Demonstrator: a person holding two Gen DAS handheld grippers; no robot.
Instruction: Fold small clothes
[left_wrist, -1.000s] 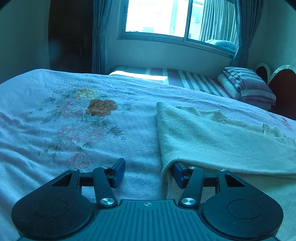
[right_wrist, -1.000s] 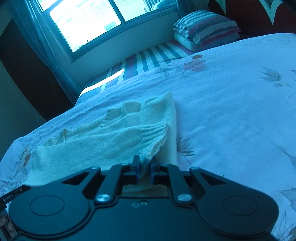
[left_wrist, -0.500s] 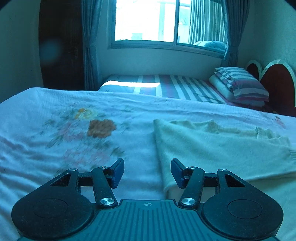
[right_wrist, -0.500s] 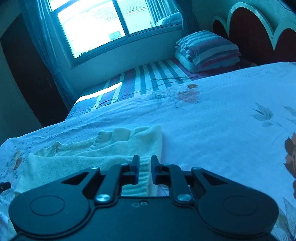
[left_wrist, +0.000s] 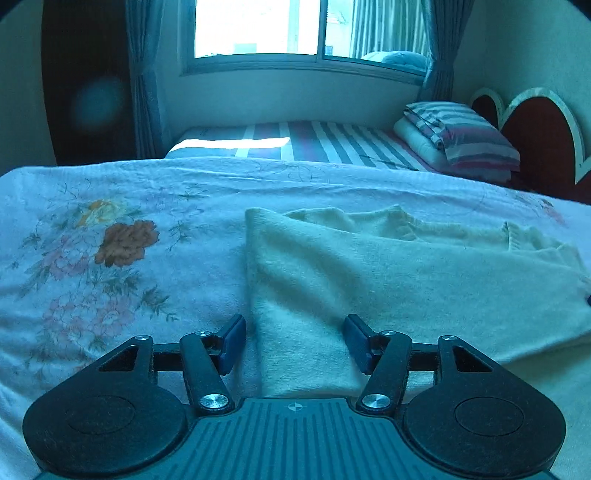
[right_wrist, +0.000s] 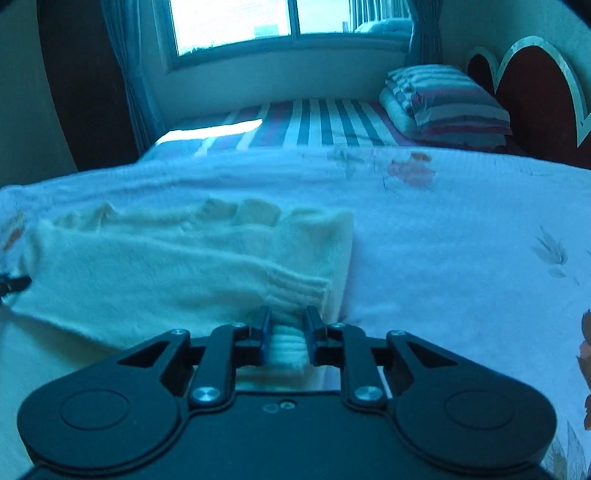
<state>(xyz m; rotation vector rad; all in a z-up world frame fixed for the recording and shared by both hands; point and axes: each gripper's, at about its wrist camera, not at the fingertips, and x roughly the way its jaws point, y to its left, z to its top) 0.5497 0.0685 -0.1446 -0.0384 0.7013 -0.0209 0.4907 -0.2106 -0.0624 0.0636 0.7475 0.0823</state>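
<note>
Left wrist view: our left tongs (left_wrist: 294, 341) stand spread over the near left corner of the cream knit sweater (left_wrist: 388, 280), which lies folded lengthwise on the flowered bedspread (left_wrist: 110, 258), holding nothing. The fuzzy band ends in a soft rounded fold. Right wrist view: our right tongs (right_wrist: 287, 332) pinch the ribbed cuff (right_wrist: 295, 291) at the sweater's near right end, with thick knit bunched between the pads. We judge a crosswise fold comes next, which needs the left tongs gripping their corner first.
</note>
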